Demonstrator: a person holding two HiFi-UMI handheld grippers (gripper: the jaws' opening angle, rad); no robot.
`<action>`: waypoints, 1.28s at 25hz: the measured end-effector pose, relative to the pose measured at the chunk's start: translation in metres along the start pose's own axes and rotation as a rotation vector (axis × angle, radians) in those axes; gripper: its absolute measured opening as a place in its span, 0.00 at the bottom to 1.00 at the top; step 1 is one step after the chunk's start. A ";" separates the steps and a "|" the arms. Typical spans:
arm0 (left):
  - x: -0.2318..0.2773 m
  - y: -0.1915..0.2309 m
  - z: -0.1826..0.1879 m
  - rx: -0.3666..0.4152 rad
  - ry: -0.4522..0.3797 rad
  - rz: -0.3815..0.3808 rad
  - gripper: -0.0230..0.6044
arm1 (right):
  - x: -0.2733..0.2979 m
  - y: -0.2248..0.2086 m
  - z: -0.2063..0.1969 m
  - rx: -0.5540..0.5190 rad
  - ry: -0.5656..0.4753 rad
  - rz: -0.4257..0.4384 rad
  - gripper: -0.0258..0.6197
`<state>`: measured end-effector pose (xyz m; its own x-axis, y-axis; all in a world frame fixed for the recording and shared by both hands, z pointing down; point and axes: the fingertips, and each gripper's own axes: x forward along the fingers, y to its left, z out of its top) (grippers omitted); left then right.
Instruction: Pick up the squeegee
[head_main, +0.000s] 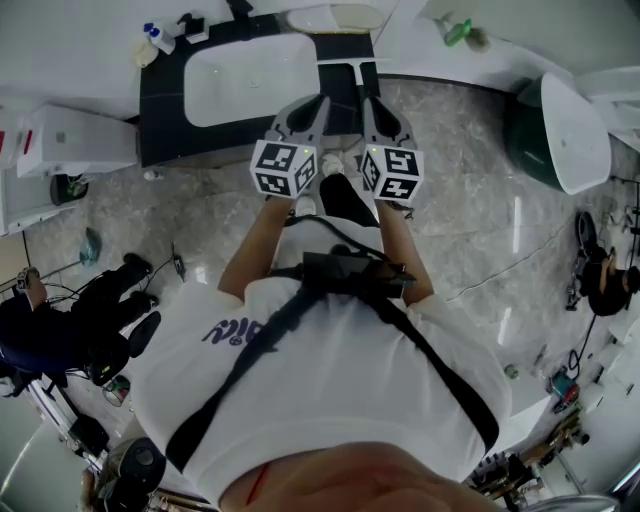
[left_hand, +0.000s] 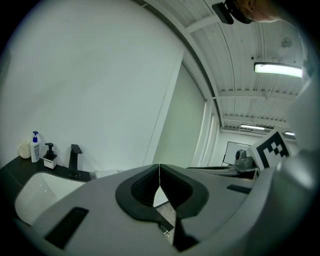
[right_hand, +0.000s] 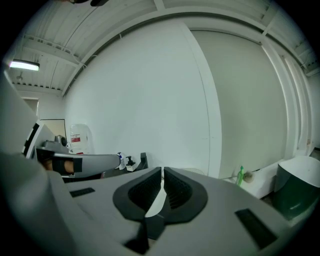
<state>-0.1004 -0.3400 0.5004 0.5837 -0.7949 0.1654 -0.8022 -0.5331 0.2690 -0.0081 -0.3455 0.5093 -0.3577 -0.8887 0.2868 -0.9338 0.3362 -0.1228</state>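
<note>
Both left gripper (head_main: 319, 103) and right gripper (head_main: 369, 103), clenched empty, face the squeegee (head_main: 356, 75)
Its handle points back toward the nearer right gripper

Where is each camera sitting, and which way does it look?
Head view: on the person's head, facing steeply down at their white shirt, left gripper, right gripper, sink and squeegee.
Left gripper view: on the left gripper, looking along its shut jaws to the wall, sink and tap; the right gripper's marker cube shows.
Right gripper view: on the right gripper, along shut jaws; the left gripper shows at left.
Shared: both gripper views show the tap.
</note>
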 end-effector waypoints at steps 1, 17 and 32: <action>0.008 0.003 -0.003 -0.003 0.011 0.006 0.05 | 0.009 -0.005 -0.004 0.000 0.020 0.004 0.05; 0.113 0.044 -0.068 -0.061 0.162 0.066 0.05 | 0.107 -0.079 -0.089 0.008 0.311 0.040 0.05; 0.148 0.089 -0.106 -0.129 0.236 0.157 0.06 | 0.184 -0.095 -0.188 -0.022 0.594 0.084 0.30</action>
<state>-0.0723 -0.4748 0.6494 0.4791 -0.7674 0.4261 -0.8711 -0.3560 0.3382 0.0125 -0.4824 0.7523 -0.3706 -0.5343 0.7598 -0.8996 0.4098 -0.1506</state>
